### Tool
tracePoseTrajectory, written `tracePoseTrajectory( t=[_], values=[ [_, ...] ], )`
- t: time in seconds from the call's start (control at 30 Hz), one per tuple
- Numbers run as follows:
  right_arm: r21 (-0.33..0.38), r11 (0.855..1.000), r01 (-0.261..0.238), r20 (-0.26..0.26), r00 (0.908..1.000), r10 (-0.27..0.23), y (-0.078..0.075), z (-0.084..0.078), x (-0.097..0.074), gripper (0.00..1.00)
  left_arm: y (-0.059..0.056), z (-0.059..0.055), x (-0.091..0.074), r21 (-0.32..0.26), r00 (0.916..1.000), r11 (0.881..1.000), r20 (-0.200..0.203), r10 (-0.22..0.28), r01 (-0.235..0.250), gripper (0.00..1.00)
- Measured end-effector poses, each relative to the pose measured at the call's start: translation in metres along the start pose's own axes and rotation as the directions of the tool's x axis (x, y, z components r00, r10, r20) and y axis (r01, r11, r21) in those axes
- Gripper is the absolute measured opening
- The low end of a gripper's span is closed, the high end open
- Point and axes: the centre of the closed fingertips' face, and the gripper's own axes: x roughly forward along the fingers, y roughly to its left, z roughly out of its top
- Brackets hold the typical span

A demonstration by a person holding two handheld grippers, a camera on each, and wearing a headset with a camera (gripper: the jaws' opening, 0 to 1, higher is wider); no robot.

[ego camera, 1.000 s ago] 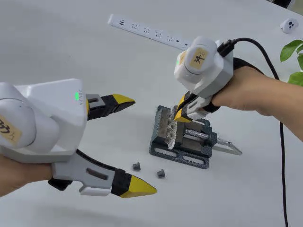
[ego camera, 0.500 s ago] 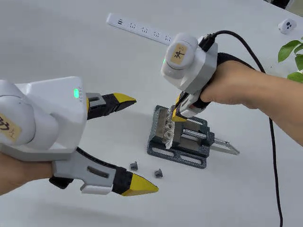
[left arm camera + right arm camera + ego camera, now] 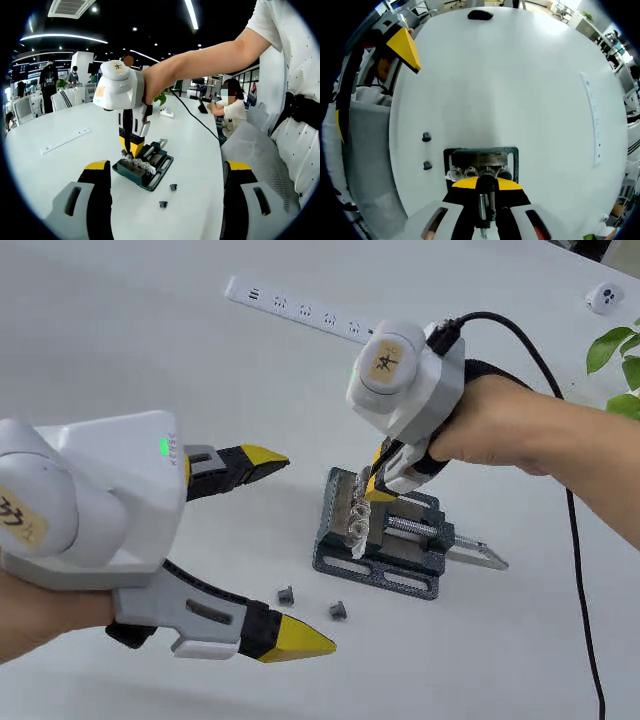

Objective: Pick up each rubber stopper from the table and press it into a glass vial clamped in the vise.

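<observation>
The left gripper [image 3: 285, 545] hovers with its fingers spread wide, open white surface [image 3: 120, 340] all around it. Two small dark rubber stoppers [image 3: 286, 595] lie loose beside the grey metal vise [image 3: 372, 568]. The right gripper [image 3: 377, 487], fingers drawn together, remains over the clamped glass vials [image 3: 357, 520] as half a second earlier. Whether it pinches a stopper cannot be told.

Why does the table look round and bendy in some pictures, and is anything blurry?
Right gripper view: the fisheye lens bulges the white table into a dome and bends the power strip. Left gripper view: same curving, and the ceiling lights glare in bright streaks. Head view: lines straight, picture sharp, only soft shadows, with the vise and the two stoppers crisp.
</observation>
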Motion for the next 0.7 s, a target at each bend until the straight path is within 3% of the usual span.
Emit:
tracePoseTrajectory(
  t=[0.43, 0.7],
  values=[
    [0.037, 0.999, 0.01, 0.057, 0.9983, -0.012, -0.002, 0.004, -0.003, 0.1, -0.002, 0.002, 0.003, -0.002, 1.0, 1.0, 0.0, -0.006, 0.006, 0.93],
    [0.093, 0.996, 0.004, 0.157, 0.9873, -0.019, -0.002, 0.002, -0.018, 0.01, -0.001, -0.001, 0.002, -0.004, 1.0, 1.0, -0.007, -0.004, 0.004, 0.93]
  ],
)
